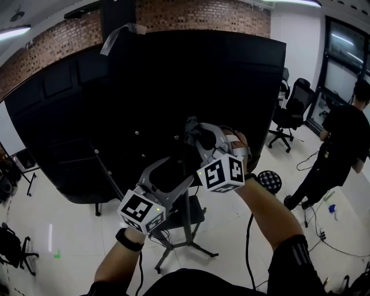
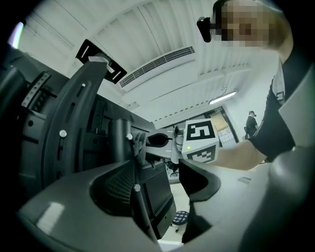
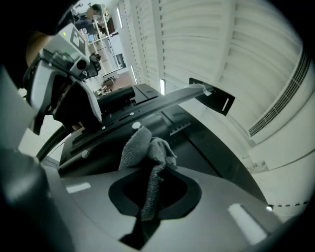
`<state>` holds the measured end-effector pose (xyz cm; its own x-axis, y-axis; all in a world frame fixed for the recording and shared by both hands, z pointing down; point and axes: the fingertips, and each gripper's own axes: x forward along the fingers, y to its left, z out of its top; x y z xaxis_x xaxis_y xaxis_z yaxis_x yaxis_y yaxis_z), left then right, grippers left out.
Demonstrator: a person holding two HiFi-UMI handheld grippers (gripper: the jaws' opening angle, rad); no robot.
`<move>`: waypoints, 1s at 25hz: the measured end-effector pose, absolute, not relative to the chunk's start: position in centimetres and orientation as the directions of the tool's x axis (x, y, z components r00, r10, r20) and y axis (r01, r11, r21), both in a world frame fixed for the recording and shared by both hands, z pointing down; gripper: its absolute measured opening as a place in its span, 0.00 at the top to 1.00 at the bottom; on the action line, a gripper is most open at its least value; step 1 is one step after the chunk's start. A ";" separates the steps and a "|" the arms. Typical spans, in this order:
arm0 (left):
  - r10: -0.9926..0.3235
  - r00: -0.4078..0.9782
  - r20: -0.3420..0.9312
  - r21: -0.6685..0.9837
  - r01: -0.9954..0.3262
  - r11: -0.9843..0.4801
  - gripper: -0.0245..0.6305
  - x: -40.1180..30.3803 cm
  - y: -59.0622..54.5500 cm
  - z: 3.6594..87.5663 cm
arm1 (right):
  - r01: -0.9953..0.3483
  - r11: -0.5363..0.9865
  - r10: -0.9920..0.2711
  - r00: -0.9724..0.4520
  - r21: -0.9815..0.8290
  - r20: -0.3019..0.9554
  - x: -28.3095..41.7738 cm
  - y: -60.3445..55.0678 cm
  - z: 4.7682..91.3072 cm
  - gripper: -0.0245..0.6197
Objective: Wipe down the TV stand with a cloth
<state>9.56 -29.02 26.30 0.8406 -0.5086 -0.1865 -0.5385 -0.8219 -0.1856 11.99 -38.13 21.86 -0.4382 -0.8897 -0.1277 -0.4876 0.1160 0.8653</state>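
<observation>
The TV stand carries a large black screen, seen from its back (image 1: 144,98), on a grey post (image 1: 188,215) with splayed legs. My right gripper (image 1: 199,137) is shut on a grey cloth (image 3: 147,153), which is bunched between its jaws and pressed to the black mounting bracket (image 3: 123,106) behind the screen. The cloth (image 2: 139,145) also shows in the left gripper view, against the bracket. My left gripper (image 1: 172,174) is just below and left of the right one. It stands open, and the post (image 2: 141,206) shows in the gap by its left jaw.
A person in black (image 1: 341,147) stands at the right among loose floor cables (image 1: 326,243). Office chairs (image 1: 292,110) are behind, and a round stool (image 1: 269,180) stands near the stand's feet. Another chair (image 1: 13,245) is at the lower left, with a brick wall (image 1: 202,14) behind.
</observation>
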 end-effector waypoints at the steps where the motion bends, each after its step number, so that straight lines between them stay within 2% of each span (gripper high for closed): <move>1: -0.512 0.839 -0.185 -0.184 -0.541 -0.820 0.50 9.7 -29.2 26.5 | -0.480 0.111 -0.889 -0.439 0.870 -0.129 11.9 -38.4 21.8 0.93; 8: -0.529 0.831 -0.173 -0.176 -0.555 -0.813 0.51 10.6 -29.6 27.1 | -0.481 0.094 -0.898 -0.418 0.871 -0.134 14.6 -38.6 22.2 0.93; 25: -0.473 0.865 -0.167 -0.166 -0.497 -0.852 0.51 16.1 -28.9 28.2 | -0.612 0.046 -0.975 -0.199 0.789 -0.098 28.9 -39.6 22.8 0.93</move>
